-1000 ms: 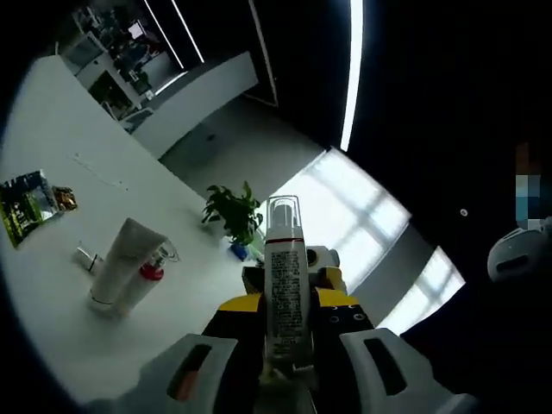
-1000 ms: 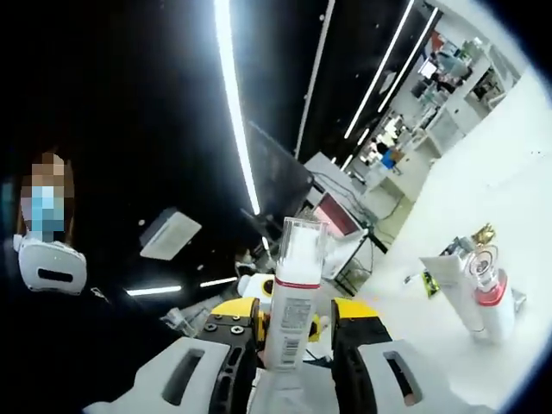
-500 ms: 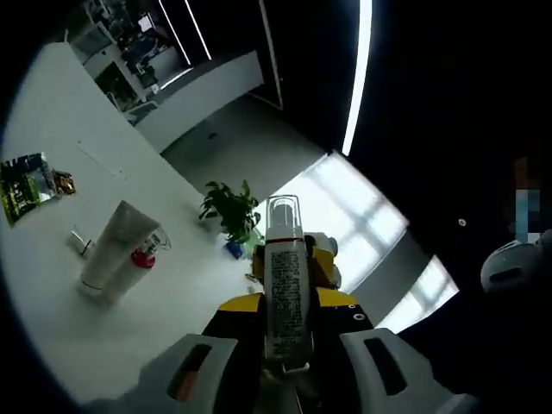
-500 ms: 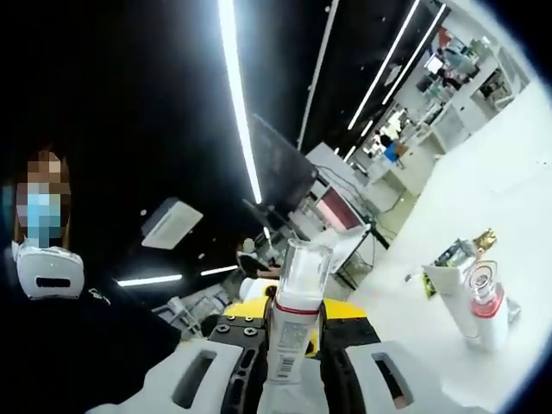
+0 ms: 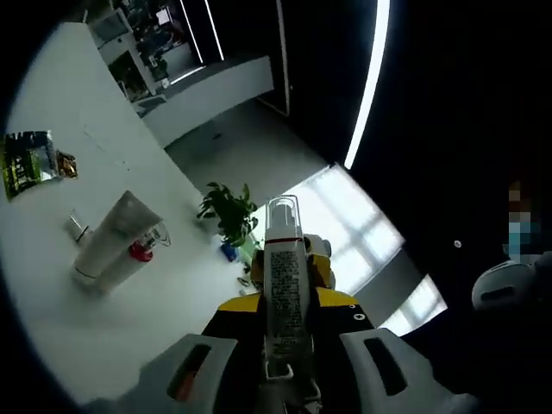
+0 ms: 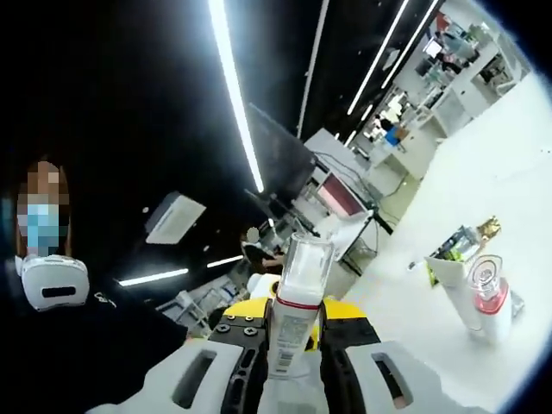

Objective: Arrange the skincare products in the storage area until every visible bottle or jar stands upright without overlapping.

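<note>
White pump bottle (image 5: 285, 293) (clear cap) held aloft; tube (image 5: 110, 240) & red-collared bottle (image 5: 138, 253) standing on table.

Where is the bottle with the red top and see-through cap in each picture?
Left gripper view: the red-topped bottle stands at left on the white table, just right of the white tube.
Right gripper view: it stands at far right, just right of that tube.
Shared landmark: the white tube beside it.

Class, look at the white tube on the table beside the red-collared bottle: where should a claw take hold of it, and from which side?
Grip the white tube around its mid-body, coming from the open side away from the red-collared bottle. It seems to stand on its cap end, flat crimp uppermost, so close across the rounder lower half.
</note>
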The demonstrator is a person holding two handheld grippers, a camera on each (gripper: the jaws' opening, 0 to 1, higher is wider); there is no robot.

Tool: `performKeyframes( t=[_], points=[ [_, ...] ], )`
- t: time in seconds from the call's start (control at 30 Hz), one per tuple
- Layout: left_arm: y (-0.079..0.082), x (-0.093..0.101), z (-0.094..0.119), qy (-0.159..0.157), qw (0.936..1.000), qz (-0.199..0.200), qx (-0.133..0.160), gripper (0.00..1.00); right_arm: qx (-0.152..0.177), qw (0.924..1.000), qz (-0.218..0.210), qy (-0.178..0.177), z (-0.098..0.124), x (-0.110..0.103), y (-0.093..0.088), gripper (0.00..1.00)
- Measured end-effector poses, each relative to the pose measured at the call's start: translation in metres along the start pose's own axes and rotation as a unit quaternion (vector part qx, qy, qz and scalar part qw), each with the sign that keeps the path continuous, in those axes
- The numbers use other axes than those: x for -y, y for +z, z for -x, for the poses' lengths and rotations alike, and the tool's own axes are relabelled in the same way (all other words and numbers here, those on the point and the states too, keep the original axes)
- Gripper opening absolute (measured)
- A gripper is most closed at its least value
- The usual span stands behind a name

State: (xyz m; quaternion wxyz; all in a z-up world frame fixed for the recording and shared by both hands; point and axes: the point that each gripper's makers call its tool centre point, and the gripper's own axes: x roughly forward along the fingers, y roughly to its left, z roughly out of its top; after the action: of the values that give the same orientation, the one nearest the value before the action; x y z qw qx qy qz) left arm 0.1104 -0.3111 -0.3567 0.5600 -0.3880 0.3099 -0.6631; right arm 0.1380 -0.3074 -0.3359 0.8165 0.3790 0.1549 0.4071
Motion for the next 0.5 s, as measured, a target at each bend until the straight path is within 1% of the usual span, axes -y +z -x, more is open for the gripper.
performKeyframes(
  t=[0.03,0.07,0.1,0.17,0.23,0.3,0.37,0.5],
  points=[
    [0.000,-0.001,0.001,0.002,1.0000,0.000,-0.001,0.23,-0.008,0.9998,-0.014,-0.008,0.000,0.003,-0.002,0.19],
    [-0.002,-0.004,0.002,0.004,1.0000,-0.001,-0.005,0.23,-0.018,0.9991,-0.016,-0.035,0.001,0.014,-0.005,0.13],
    [-0.002,-0.005,0.002,0.002,1.0000,0.002,-0.004,0.22,-0.017,0.9996,-0.007,-0.020,0.000,0.010,-0.006,0.11],
    [-0.005,-0.007,0.003,0.006,0.9999,-0.005,-0.015,0.22,-0.020,0.9996,-0.007,-0.019,-0.001,0.012,-0.008,0.11],
    [-0.006,-0.008,0.005,0.007,0.9997,-0.008,-0.020,0.22,-0.023,0.9996,0.011,-0.016,-0.002,0.012,-0.010,0.10],
    [-0.007,-0.009,0.008,0.009,0.9996,-0.011,-0.023,0.22,-0.024,0.9993,0.021,-0.018,-0.004,0.013,-0.012,0.10],
    [-0.008,-0.012,0.011,0.010,0.9996,-0.012,-0.025,0.21,-0.026,0.9984,0.045,-0.020,-0.005,0.014,-0.014,0.10],
    [-0.010,-0.018,0.013,0.020,0.9993,-0.014,-0.029,0.22,-0.026,0.9979,0.055,-0.024,-0.007,0.018,-0.019,0.10]
  ],
)
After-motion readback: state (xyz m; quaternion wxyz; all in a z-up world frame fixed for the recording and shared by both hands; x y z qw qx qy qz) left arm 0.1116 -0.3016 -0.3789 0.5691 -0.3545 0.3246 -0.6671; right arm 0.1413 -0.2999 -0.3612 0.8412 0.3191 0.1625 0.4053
